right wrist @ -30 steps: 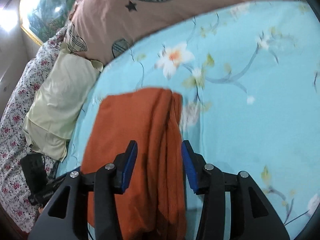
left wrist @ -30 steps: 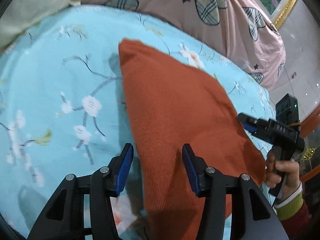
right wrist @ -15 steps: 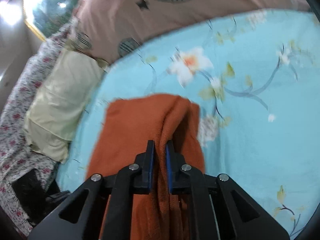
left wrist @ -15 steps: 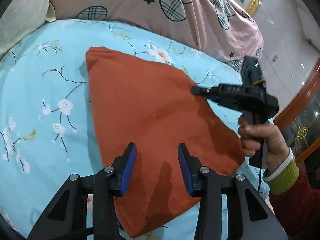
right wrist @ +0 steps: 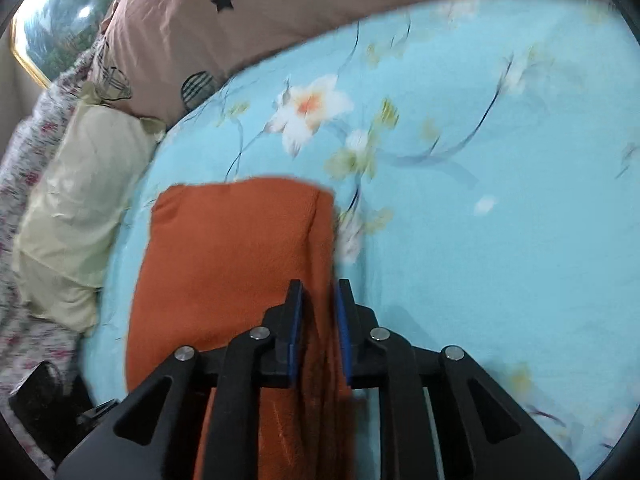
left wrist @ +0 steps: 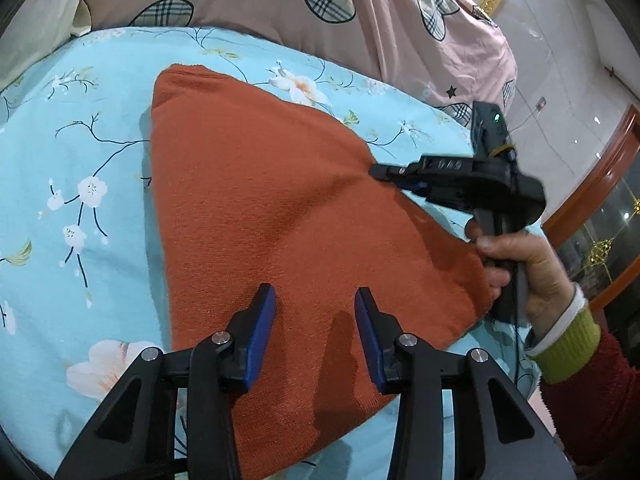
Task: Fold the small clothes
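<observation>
One orange garment (left wrist: 280, 216) lies folded flat on a bed covered by a light-blue floral sheet (left wrist: 80, 120), its folded edge running from 11 o'clock toward 5 o'clock in the left wrist view. The left tool (left wrist: 315, 320) hovers just above the garment's near end, its two blue-padded jaws apart with nothing pinched between them. The right tool (right wrist: 318, 320), gripped in a person's hand (left wrist: 520, 256) that wears a red sleeve with a green cuff, sits at the garment's right-hand edge; its jaws are opening, with a ridge of the orange fabric between the pads. Beyond the garment at 12 o'clock rests one pink quilt (left wrist: 320, 20) printed with plaid shapes and stars. One pale yellow pillow (right wrist: 72, 200) lies at 9 o'clock in the right wrist view, beside a red-flowered cloth (right wrist: 24, 160). A gilt-framed picture (right wrist: 44, 28) hangs at 10 o'clock.
</observation>
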`<state>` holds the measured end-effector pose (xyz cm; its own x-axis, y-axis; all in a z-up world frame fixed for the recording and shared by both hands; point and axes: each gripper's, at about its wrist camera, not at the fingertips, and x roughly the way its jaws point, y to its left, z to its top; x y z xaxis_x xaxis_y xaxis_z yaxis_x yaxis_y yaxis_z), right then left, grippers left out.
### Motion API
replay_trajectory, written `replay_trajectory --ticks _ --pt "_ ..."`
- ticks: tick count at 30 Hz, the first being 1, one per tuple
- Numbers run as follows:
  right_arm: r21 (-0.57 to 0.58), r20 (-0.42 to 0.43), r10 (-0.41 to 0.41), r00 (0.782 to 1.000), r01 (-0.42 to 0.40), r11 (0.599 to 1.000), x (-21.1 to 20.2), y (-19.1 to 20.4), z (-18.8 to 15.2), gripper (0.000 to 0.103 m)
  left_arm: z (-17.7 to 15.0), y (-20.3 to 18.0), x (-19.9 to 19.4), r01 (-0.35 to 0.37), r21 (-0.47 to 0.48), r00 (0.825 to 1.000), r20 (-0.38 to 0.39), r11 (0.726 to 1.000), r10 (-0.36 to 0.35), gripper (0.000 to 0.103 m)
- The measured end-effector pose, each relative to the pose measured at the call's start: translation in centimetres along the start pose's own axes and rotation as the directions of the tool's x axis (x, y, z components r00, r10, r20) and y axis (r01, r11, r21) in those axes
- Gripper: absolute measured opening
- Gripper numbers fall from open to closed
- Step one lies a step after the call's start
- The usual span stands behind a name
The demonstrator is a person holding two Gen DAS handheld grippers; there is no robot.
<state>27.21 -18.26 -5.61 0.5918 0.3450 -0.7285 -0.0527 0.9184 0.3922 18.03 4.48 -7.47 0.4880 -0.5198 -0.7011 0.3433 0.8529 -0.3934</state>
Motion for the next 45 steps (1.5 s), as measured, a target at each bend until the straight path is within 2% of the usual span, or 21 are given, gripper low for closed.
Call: replay_trajectory --ticks 2,4,6,7,9,10,13,17,19,24,26,28,30,31,34,45 --pt "-0.013 0.020 0.079 0.997 -0.079 0.997 -0.9 1.4 0.7 0.019 0.0 -0.1 0.1 -0.004 0.000 1.000 0.002 1.000 0.004 0.041" --pt "-0.020 -0.023 0.174 0.984 -0.174 0.984 -0.1 3.0 1.1 0.020 0.0 0.0 0.1 0.003 -0.010 1.000 0.006 1.000 -0.003 0.042" --pt "-0.031 -0.077 0.203 0.976 -0.206 0.978 2.1 4.5 1.2 0.021 -0.1 0.0 0.1 0.007 -0.014 1.000 0.007 1.000 -0.007 0.042" --pt "-0.036 -0.096 0.193 0.977 -0.197 0.980 3.3 4.8 1.2 0.021 -0.1 0.0 0.2 0.005 -0.012 1.000 0.006 1.000 -0.005 0.042" --pt "-0.013 -0.131 0.101 0.986 -0.104 0.994 6.2 4.1 1.2 0.021 0.0 0.0 0.2 0.001 -0.008 1.000 0.003 1.000 -0.001 0.042" --pt "0.006 -0.137 0.070 0.988 -0.070 0.998 7.4 3.2 1.2 0.016 0.0 0.0 0.2 0.001 -0.007 1.000 0.002 1.000 -0.001 0.042" --pt "0.081 -0.116 0.093 0.989 -0.084 0.993 8.0 1.4 1.5 0.003 0.0 0.2 0.2 0.005 -0.002 1.000 0.001 1.000 -0.005 0.042" --pt "0.045 -0.090 0.068 0.994 -0.065 0.997 5.5 1.9 1.3 0.007 0.0 0.1 0.4 -0.005 0.010 1.000 -0.002 1.000 0.005 0.041" --pt "0.024 -0.091 0.089 0.992 -0.088 0.996 3.4 2.2 0.4 0.008 0.1 0.0 0.3 -0.012 0.002 1.000 -0.002 1.000 0.012 0.041" --pt "-0.022 -0.083 0.130 0.988 -0.132 0.991 -2.9 2.2 -5.4 0.008 0.0 0.0 -1.6 0.023 -0.036 1.000 0.002 0.999 -0.022 0.041" --pt "-0.018 -0.097 0.117 0.988 -0.119 0.993 -3.9 1.4 -7.8 0.008 -0.3 -0.2 -2.5 0.023 -0.035 1.000 0.003 0.999 -0.023 0.041" --pt "-0.024 -0.120 0.053 0.991 -0.057 0.998 -4.0 0.2 -10.5 0.007 -1.0 -0.6 -3.3 0.023 -0.025 1.000 0.000 0.999 -0.023 0.041" --pt "0.016 -0.117 0.078 0.990 -0.077 0.997 -3.6 -0.9 -11.8 0.003 -1.8 -0.8 -3.3 0.002 -0.017 1.000 -0.013 1.000 -0.002 0.041" --pt "0.031 -0.099 0.093 0.991 -0.090 0.995 -3.6 -1.3 -12.1 0.002 -2.2 -0.9 -3.1 -0.015 -0.014 0.999 -0.029 1.000 0.014 0.041" --pt "0.005 -0.091 0.060 0.994 -0.060 0.998 -3.8 -0.7 -12.1 0.002 -3.6 -0.6 -1.7 -0.064 -0.022 0.995 -0.083 0.998 0.062 0.039" --pt "-0.010 -0.087 -0.004 0.996 0.003 1.000 -6.3 -0.2 -13.7 0.002 -4.5 -1.0 -2.0 -0.101 -0.033 0.992 -0.083 0.994 0.098 0.039"
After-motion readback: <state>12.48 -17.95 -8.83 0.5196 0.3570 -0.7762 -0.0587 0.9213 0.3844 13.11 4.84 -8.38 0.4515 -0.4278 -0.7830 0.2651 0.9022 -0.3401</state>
